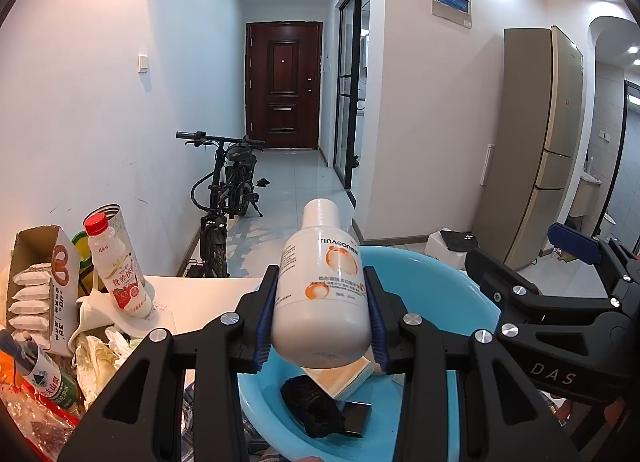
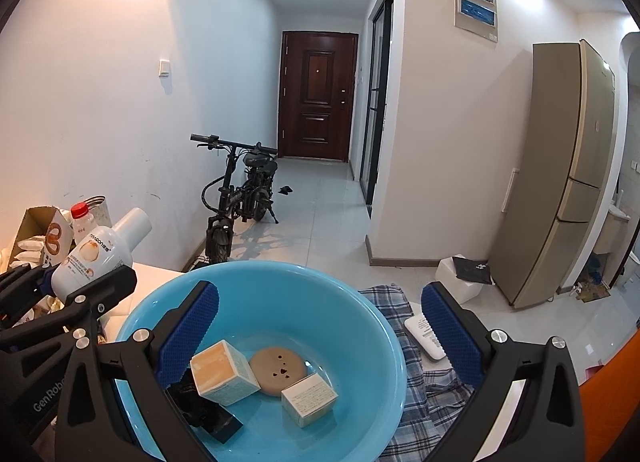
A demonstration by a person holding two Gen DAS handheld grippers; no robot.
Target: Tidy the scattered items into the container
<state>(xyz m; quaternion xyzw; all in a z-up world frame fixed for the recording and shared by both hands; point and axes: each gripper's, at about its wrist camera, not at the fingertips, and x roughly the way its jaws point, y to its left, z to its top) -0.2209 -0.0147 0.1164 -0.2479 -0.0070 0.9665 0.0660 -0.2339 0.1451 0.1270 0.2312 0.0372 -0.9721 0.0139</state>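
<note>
White plastic bottle (image 1: pixel 320 294) w/ orange print is clenched between the left tongs (image 1: pixel 320 322), blue pads pressing its lower body on both sides, cap end pointing up and away. It hangs over the near-left part of the blue basin (image 1: pixel 460 286) — not yet inside. Right tongs (image 2: pixel 320 326) are spread wide w/ nothing between them, hovering above the basin.

Already in the basin: two small cartons (image 2: pixel 224 370), a round tan disc (image 2: pixel 278 370) and a black item (image 2: pixel 200 406), so the bottom is getting crowded.

Risks from here, as I judge them:
- smooth rounded bottle held low on its body; if the grip loosens early it could slide out and hit the rim, then roll onto the desk (image 1: pixel 200 302) or floor
- dropped from this height it may bounce off the cartons or knock them about
- both tongs sit close together over the basin — lowering the left one could clip the right
- left side of the desk is cluttered, e.g. a red-capped drink bottle (image 1: pixel 120 274) standing tilted; a wide swing back could topple it
</note>
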